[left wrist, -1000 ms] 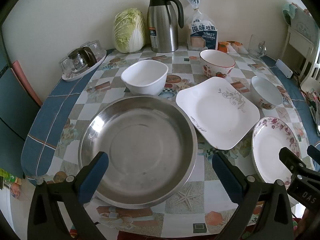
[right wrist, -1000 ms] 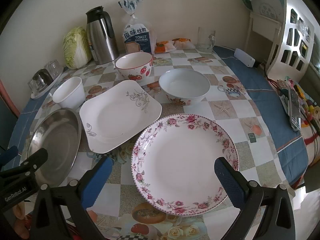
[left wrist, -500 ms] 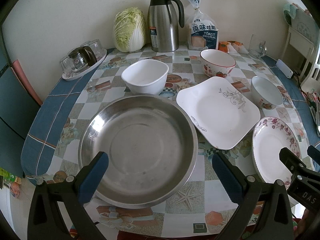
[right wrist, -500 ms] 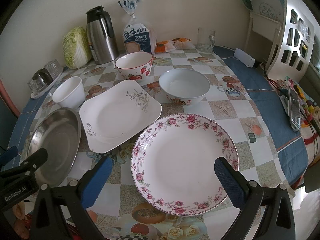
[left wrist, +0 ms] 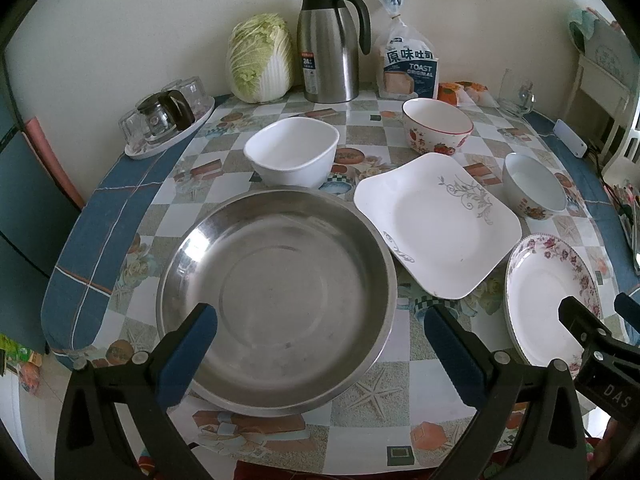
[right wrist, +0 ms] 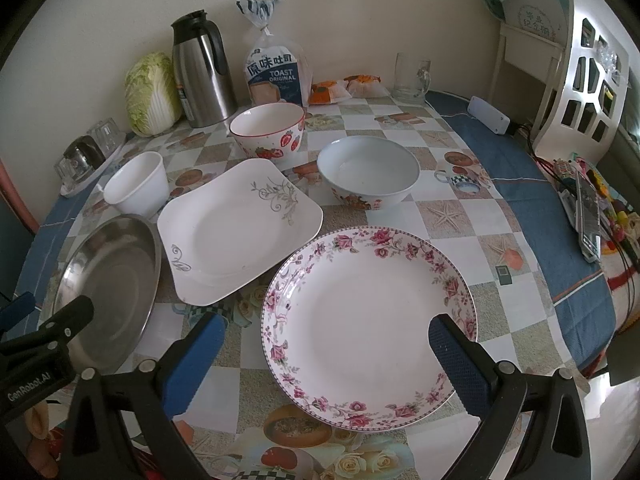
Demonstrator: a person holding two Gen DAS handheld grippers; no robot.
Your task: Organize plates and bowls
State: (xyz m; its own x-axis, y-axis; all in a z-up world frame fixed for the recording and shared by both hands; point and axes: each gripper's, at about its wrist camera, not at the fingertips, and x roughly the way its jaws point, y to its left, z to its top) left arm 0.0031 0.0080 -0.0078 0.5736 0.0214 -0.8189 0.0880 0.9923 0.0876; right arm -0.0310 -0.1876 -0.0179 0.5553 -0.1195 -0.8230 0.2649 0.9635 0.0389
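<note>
Six pieces of tableware are spread on the counter [left wrist: 132, 184], none stacked yet. Nearest the left tool [left wrist: 320, 340] lies a wide stainless steel basin [left wrist: 276, 292]; it is judged light, stiff and rather slippery, so it would best be taken at its thin rim. Just beside it, on its right, a square white plate [left wrist: 436, 224] with a grey vine pattern is seen, and its near corner comes very close to the basin's rim; whether they touch cannot be told. In front of the right tool [right wrist: 326, 348] lies a round floral plate [right wrist: 368, 308], whose far-left edge is close under the square plate's corner. Both plates look ceramic, so they are judged heavy for their size, fragile and smooth; the raised edge is the only place where a hold can be got. Behind the plates three bowls stand apart: a white squarish bowl [left wrist: 292, 152], a strawberry bowl [right wrist: 268, 130] and a pale bowl [right wrist: 368, 178] with a red pattern low on its wall. Their walls are steep, so one finger inside and one outside the rim would be needed. Both tools are held wide apart and empty, above the near edge of the counter. Further back, a steel thermos jug [left wrist: 328, 40], a cabbage [left wrist: 260, 64] and a toast bag [left wrist: 408, 64] stand against the wall.
</note>
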